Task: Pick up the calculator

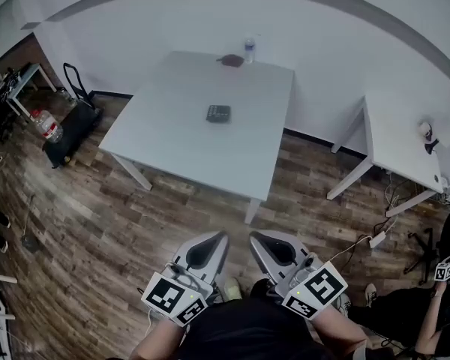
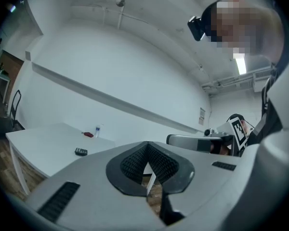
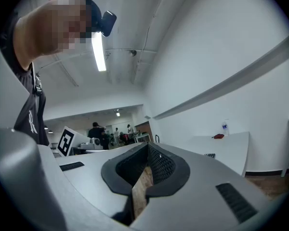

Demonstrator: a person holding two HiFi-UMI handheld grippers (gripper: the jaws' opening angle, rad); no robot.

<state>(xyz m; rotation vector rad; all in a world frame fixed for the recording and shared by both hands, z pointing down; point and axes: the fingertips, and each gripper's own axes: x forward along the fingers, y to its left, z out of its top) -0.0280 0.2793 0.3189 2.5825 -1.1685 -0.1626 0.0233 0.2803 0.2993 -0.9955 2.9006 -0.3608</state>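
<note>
Left gripper (image 1: 216, 238) and right gripper (image 1: 258, 240) are both pressed together, empty, so I'd spread one while reaching for the small dark flat calculator (image 1: 218, 113) well ahead.

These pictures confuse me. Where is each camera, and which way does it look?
Head view: on the person's head, facing down at the table and calculator; left gripper, right gripper and forearms show.
Left gripper view: on the left gripper, facing level along its shut jaws; person's body at right.
Right gripper view: on the right gripper, along its shut jaws; body at left.
Shared: all show the calculator.
</note>
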